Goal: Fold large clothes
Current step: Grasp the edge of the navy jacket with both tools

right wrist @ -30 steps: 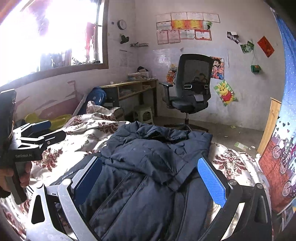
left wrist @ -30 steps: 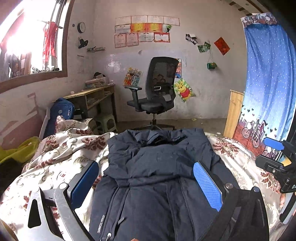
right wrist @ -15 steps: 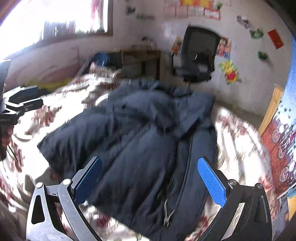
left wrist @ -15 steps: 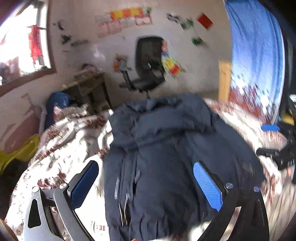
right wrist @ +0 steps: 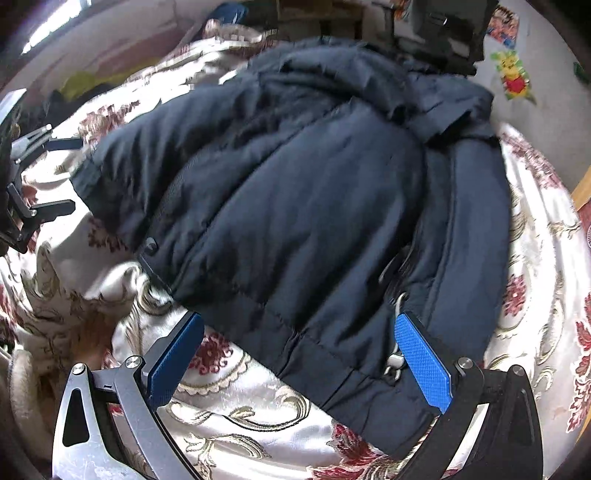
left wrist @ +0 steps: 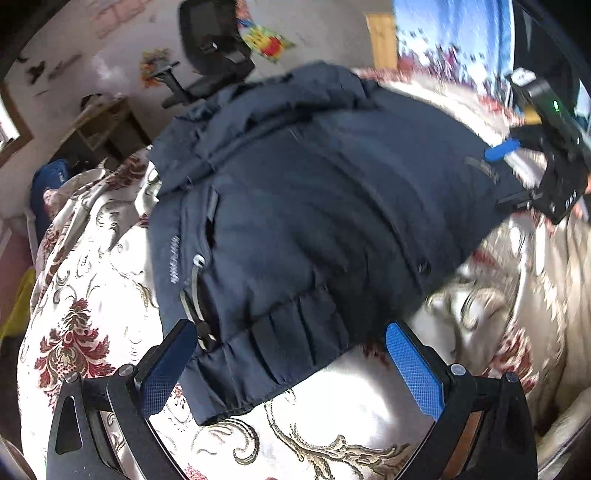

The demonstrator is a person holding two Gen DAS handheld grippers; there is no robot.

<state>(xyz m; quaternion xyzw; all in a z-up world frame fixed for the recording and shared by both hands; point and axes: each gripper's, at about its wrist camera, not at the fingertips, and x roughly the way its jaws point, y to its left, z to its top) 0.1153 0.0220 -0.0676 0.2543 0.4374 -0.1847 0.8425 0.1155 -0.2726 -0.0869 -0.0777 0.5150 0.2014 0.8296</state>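
Note:
A dark navy padded jacket point(left wrist: 295, 206) lies spread on a bed with a floral cream and red cover point(left wrist: 88, 295). Its hem faces me and its hood lies at the far end. My left gripper point(left wrist: 291, 365) is open just above the hem, holding nothing. The jacket also fills the right wrist view point(right wrist: 303, 206). My right gripper point(right wrist: 299, 358) is open over the hem near the zipper pull point(right wrist: 393, 360), holding nothing. Each gripper shows at the edge of the other's view: the right one point(left wrist: 517, 173), the left one point(right wrist: 33, 177).
A black office chair point(left wrist: 214, 48) stands beyond the bed by the wall. A wooden desk point(left wrist: 103, 129) sits at the left, a blue curtain point(left wrist: 450, 33) at the right. The bed cover point(right wrist: 258, 410) lies bare in front of the hem.
Both grippers have tilted down and pulled back toward the jacket's hem. The view has swung from the room's far wall to the jacket and bed cover. Both stay open.

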